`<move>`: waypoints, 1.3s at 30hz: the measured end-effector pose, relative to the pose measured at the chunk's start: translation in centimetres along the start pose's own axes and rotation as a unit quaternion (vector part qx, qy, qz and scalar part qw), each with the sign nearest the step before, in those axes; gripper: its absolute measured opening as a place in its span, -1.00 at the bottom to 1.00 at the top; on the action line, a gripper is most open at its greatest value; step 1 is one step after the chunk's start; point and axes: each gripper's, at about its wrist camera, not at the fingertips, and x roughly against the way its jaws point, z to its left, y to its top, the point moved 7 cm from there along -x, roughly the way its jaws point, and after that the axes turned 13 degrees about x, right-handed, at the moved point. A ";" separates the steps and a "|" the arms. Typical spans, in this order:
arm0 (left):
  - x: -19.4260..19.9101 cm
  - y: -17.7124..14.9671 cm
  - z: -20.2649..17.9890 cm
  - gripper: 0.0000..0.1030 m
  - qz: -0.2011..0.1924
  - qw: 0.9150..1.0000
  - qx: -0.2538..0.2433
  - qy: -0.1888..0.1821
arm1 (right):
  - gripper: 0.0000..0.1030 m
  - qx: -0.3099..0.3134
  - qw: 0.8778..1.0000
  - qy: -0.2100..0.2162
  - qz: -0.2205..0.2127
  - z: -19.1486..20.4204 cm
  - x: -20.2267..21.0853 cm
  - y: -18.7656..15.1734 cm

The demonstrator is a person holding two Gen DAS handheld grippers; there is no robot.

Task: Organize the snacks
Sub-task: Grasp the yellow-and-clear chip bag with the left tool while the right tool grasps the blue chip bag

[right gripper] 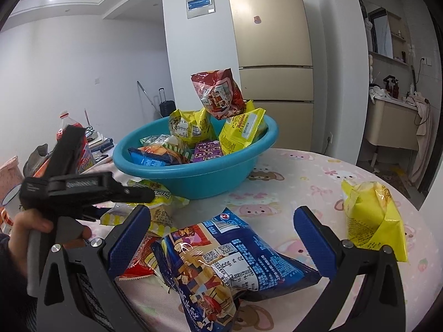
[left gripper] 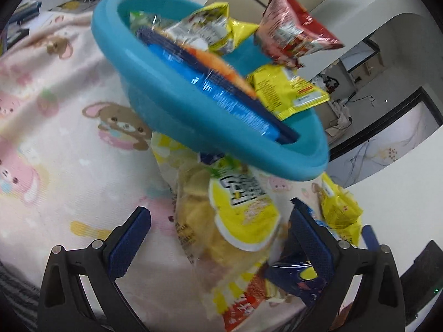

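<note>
A teal basin point(right gripper: 193, 177) point(left gripper: 171, 110) on the cartoon tablecloth holds several snack packs, with a red bag point(right gripper: 218, 94) point(left gripper: 293, 33) on top. My left gripper point(left gripper: 218, 238) is open over a clear and yellow chip bag point(left gripper: 221, 229) lying beside the basin. My right gripper point(right gripper: 221, 235) is open around a dark blue snack bag point(right gripper: 229, 257) on the table. A yellow bag point(right gripper: 373, 215) lies to its right. The left gripper point(right gripper: 151, 193) also shows in the right wrist view, held in a hand.
A fridge point(right gripper: 274, 41) stands behind the table. Bottles and books point(right gripper: 94, 138) sit at the far left. The round table edge point(right gripper: 415, 202) curves along the right. A red pack point(right gripper: 141, 260) lies under the blue bag.
</note>
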 end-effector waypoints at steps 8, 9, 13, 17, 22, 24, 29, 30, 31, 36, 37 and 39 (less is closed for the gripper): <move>-0.8 0.0 0.5 0.45 0.014 0.999 0.019 -0.046 | 1.00 -0.006 1.000 0.021 0.009 -0.1 -0.2 -0.2; -0.6 0.1 0.7 0.35 0.012 0.998 0.026 -0.051 | 1.00 -0.006 0.999 0.045 0.012 0.2 -0.4 -0.3; 0.4 0.0 1.2 0.23 0.011 0.997 0.038 -0.061 | 1.00 0.016 0.997 0.071 0.032 1.0 -0.9 -0.9; 2.0 -0.5 1.1 0.18 -0.002 0.999 0.018 -0.050 | 1.00 0.039 0.993 0.080 0.077 2.3 -2.5 -2.2; 4.1 -0.7 1.5 0.17 -0.030 0.999 0.009 -0.034 | 1.00 0.070 0.989 0.059 0.114 3.2 -3.6 -3.4; 4.5 -0.6 2.1 0.14 -0.035 0.999 0.015 -0.028 | 1.00 0.066 0.989 0.054 0.125 2.8 -3.8 -3.8; 4.7 -0.4 3.1 0.10 -0.039 0.999 0.026 -0.016 | 0.98 0.041 0.987 0.052 0.146 1.8 -4.3 -4.7; 4.7 -0.4 3.2 0.10 -0.039 0.999 0.026 -0.016 | 0.95 0.040 0.987 0.052 0.144 1.7 -4.2 -4.6; 4.8 -0.4 3.2 0.10 -0.041 0.999 0.026 -0.017 | 0.86 0.043 0.988 0.048 0.144 1.7 -4.1 -4.6; 5.7 -0.5 3.4 0.09 -0.055 0.998 0.021 -0.014 | 0.69 0.045 0.988 0.058 0.134 1.9 -3.8 -4.4; 5.9 -0.6 3.4 0.09 -0.058 0.998 0.019 -0.013 | 0.68 0.046 0.989 0.058 0.131 1.9 -3.7 -4.3; 6.4 -0.7 3.4 0.09 -0.065 0.998 0.010 -0.008 | 0.68 0.047 0.990 0.057 0.119 2.0 -3.3 -3.8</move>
